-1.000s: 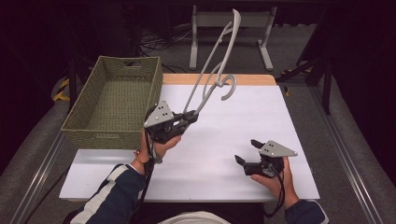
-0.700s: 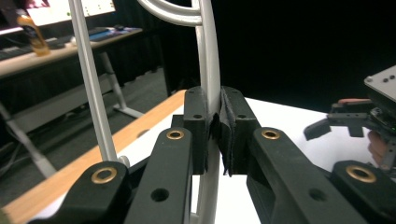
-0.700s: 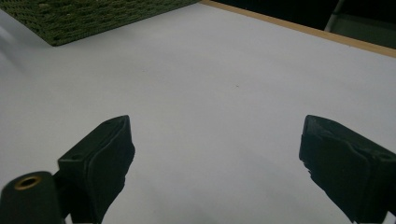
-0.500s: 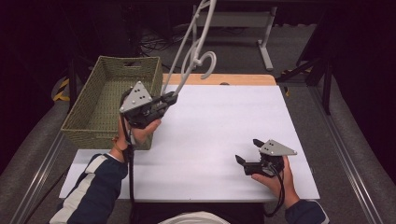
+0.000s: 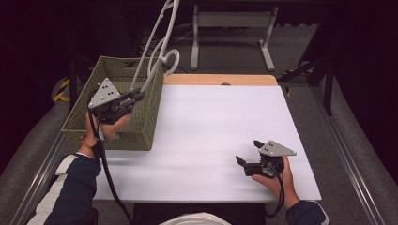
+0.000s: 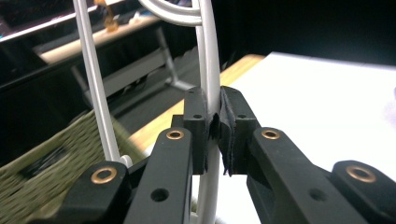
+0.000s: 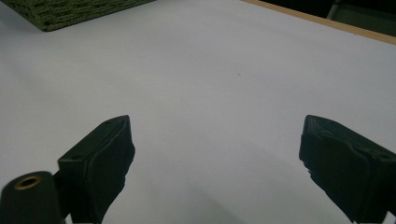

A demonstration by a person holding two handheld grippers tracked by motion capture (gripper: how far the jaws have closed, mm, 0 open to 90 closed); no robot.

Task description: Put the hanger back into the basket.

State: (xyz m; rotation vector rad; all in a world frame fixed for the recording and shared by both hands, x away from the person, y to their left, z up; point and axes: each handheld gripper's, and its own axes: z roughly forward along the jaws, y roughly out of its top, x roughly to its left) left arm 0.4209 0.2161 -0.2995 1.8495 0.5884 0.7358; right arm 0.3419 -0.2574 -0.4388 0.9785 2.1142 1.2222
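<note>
Now my left hand-held gripper [image 5: 137, 96] has swung from the middle of the bench out toward nine o'clock, and it hangs over the green woven basket [image 5: 149, 123], above the basket's near right wall. It is clenched on the white plastic hanger [image 5: 155, 51]: in the left gripper view the pads pinch one thin bar of the hanger [image 6: 208, 70] between them, with the other bar running up alongside. The hanger stands nearly upright, its hook end rising toward twelve o'clock, well clear of the bench [image 5: 220, 122]. I judge that the carry is about done and what remains is to lower the hanger into the basket and let go.

As for the basket's contents, I see bare weave on the inner walls, though my own hand and gripper hide part of the floor, so I cannot be sure nothing lies there.

My right hand-held gripper [image 5: 247, 152] rests at about four o'clock on the bench, jaws spread wide and grasping nothing, with plain white surface [image 7: 224, 93] between them.
</note>
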